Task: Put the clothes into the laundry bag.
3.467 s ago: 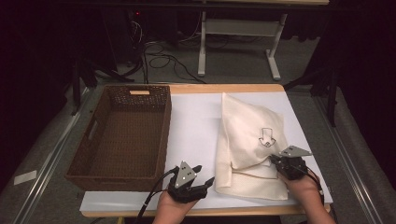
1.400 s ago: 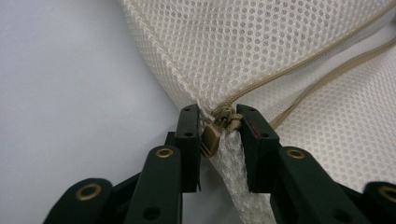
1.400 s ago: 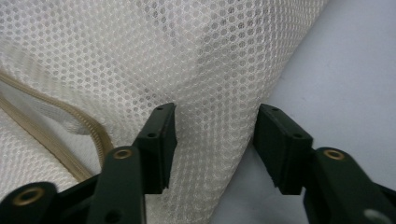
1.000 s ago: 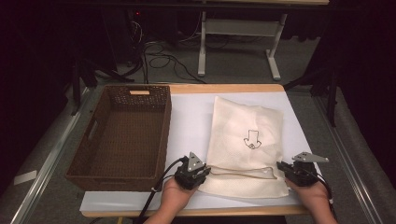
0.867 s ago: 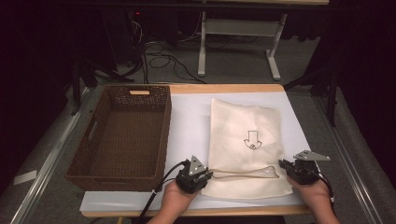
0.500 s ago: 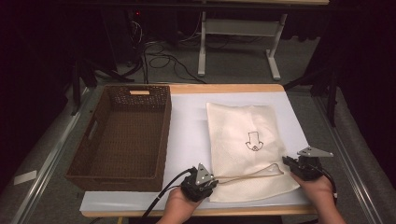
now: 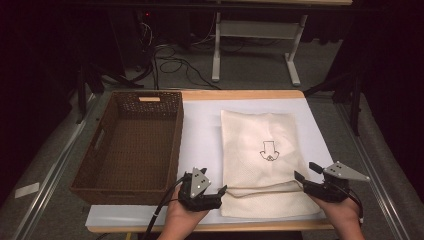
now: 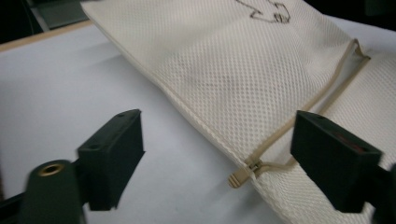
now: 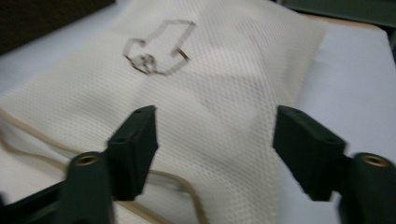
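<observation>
A cream mesh bag [image 7: 265, 160] with a dark arrow-shaped drawing [image 7: 268, 150] lies flat on the white sheet. My left gripper [image 7: 220, 195] hovers at the bag's near left corner. Its jaws have just been opening and stand open, gripping nothing. In the left gripper view the bag's zip pull [image 8: 239, 176] lies on the sheet below the left gripper [image 8: 219, 135]. My right gripper [image 7: 306, 172] is at the near right corner, its jaws also just opened. In the right gripper view the bag [image 9: 210, 70] lies loose under the right gripper [image 9: 217, 130].
An empty brown wicker basket [image 7: 132, 145] stands on the left of the table, beside the white sheet [image 7: 200, 125]. The table's wooden front edge [image 7: 240, 228] runs just under the person's hands. Cables and a white metal frame [image 7: 255, 30] are on the floor beyond.
Both grippers have opened and let go of the bag's near edge, which they held stretched between them. Both hands have lifted slightly. The bag's edge now rests on the sheet.
</observation>
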`<state>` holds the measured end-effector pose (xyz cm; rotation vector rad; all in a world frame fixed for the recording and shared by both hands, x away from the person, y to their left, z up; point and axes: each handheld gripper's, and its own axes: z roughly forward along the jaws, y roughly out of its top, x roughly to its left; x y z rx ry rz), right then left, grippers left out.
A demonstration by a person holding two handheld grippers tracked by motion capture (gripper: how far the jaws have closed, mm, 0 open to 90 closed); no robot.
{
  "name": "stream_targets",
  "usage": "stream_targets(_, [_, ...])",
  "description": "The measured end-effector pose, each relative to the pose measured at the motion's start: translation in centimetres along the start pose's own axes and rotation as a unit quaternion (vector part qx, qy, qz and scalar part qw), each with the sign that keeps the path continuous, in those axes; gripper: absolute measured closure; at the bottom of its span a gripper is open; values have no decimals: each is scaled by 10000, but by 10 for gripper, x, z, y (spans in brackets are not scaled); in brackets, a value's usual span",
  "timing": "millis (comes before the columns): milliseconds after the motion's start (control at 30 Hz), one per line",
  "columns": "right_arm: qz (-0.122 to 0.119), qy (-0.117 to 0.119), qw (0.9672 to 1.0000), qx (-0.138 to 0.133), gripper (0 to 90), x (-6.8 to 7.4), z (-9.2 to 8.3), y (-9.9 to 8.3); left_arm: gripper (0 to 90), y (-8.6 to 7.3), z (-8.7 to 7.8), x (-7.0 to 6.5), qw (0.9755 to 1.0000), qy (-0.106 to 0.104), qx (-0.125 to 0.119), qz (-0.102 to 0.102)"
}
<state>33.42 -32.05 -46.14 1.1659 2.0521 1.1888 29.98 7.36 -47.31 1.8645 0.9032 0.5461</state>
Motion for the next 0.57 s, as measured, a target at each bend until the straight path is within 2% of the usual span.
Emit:
stream_targets(67, [-33, 93, 9997, -226, 93, 6, -4, 2, 126, 1, -3, 1, 9999, -29, -92, -35])
stream_targets(100, [-68, 90, 9996, -250, 31, 8, -5, 1, 97, 3, -6, 1, 9998, -125, -131, -37])
stream_targets(133, [-117, 58, 9997, -203, 2, 10, -4, 1, 71, 4, -6, 0, 9999, -115, -120, -10])
stream_targets(200, [-133, -51, 9999, -17, 2, 13, -1, -1, 32, 5, -6, -1, 9999, -66, -55, 53])
stream_targets(333, [-52, -18, 10000, -62, 2, 11, 1, -2, 12, 5, -4, 2, 10000, -29, 27, 37])
stream_targets(567, [-9, -34, 9998, -186, 2, 10, -2, -1, 2, 4, -5, 3, 10000, 73, -31, 15])
